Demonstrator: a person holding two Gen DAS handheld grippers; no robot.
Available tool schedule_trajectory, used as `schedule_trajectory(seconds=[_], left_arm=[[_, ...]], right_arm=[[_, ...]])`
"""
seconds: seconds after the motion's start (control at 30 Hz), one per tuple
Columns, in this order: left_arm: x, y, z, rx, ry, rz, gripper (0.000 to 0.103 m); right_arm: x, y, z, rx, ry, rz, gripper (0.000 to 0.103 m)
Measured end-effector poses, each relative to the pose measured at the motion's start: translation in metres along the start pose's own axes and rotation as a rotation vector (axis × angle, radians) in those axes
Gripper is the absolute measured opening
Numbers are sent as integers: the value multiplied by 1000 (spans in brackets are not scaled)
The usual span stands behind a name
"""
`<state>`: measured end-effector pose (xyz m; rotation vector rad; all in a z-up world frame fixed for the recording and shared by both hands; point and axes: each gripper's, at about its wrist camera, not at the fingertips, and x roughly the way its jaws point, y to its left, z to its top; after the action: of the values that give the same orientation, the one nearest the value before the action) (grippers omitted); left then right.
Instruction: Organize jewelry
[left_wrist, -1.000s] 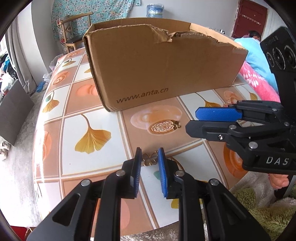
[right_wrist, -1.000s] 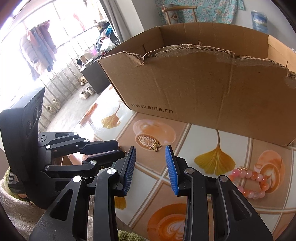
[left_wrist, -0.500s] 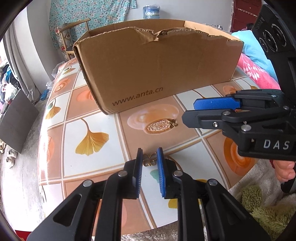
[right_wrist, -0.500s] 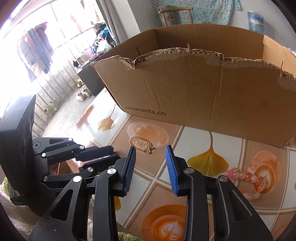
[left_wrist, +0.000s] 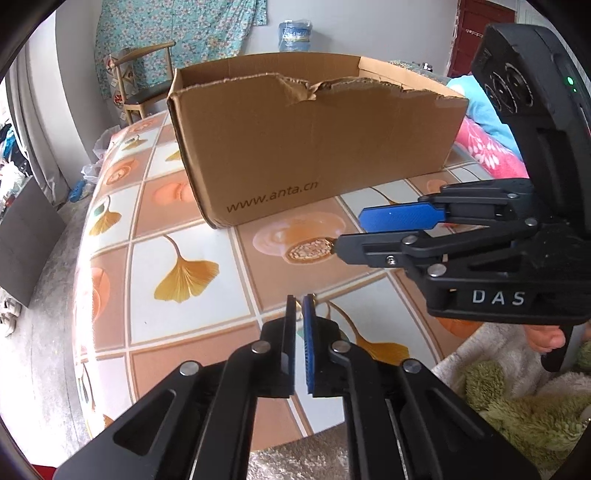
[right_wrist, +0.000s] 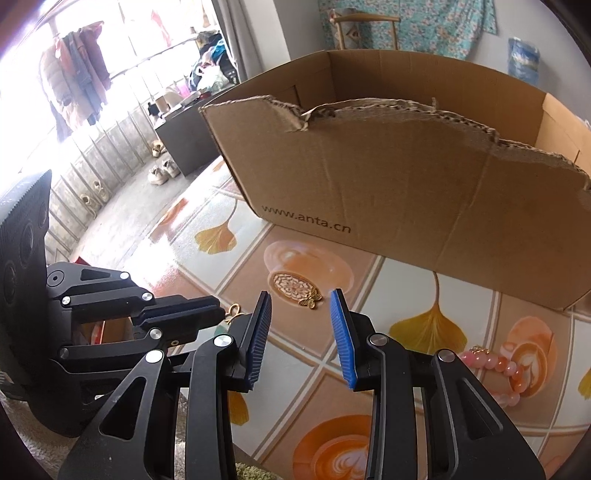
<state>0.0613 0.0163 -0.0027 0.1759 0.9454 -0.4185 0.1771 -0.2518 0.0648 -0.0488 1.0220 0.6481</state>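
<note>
My left gripper (left_wrist: 299, 301) has closed on a small gold butterfly charm, which is hidden between its pads in the left wrist view; in the right wrist view a gold bit (right_wrist: 233, 308) pokes out past the left gripper's tip (right_wrist: 218, 315). A second gold butterfly charm (right_wrist: 311, 297) lies on the patterned table (right_wrist: 388, 369), just ahead of my open, empty right gripper (right_wrist: 301, 299). A pink bead bracelet (right_wrist: 491, 365) lies to the right. The open cardboard box (right_wrist: 406, 184) stands behind them; it also shows in the left wrist view (left_wrist: 306, 151).
The table edge (left_wrist: 280, 441) runs close below my left gripper. My right gripper (left_wrist: 354, 232) reaches in from the right in the left wrist view. A green fuzzy cloth (left_wrist: 517, 406) lies off the table's right side. A wooden chair (left_wrist: 140, 81) stands beyond the table.
My left gripper's jaws have closed from open onto the butterfly charm that lay between them. The right gripper has stayed open and shifted slightly toward the second charm.
</note>
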Motion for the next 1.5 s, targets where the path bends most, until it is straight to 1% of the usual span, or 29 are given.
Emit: schedule_trajectory(seconds=[0.03,0.13,0.4,0.67,0.83,1.13,1.17,1.2,1.37,1.5], left_arm=[[2,0,-1,2,9,-1,9],[8,-2,-3,19,30,12,10],[12,-5,1,43,35,32,10],[16,-5,7,28,55,37,12],[16,-7,7,23,48,49,12],[15,-10,6,37,33,63,10],[15,-10,6,39,30,64,3],[14,-9,5,39,29,63,0],[12,-7,4,42,23,52,0],[6,-3,2,23,11,29,0]], right_arm=[[0,1,0,-3,2,-3,33],[1,1,0,5,3,-2,33],[1,-3,-2,23,-4,-6,33],[0,-7,-4,34,-18,5,33],[-2,-11,-7,49,-24,7,33],[-6,-16,-8,54,-29,5,33],[-6,-16,-8,54,-29,4,33],[-6,-17,-8,56,-28,4,33],[-8,-16,-6,53,-31,10,33],[-9,-11,-5,26,-24,26,33]])
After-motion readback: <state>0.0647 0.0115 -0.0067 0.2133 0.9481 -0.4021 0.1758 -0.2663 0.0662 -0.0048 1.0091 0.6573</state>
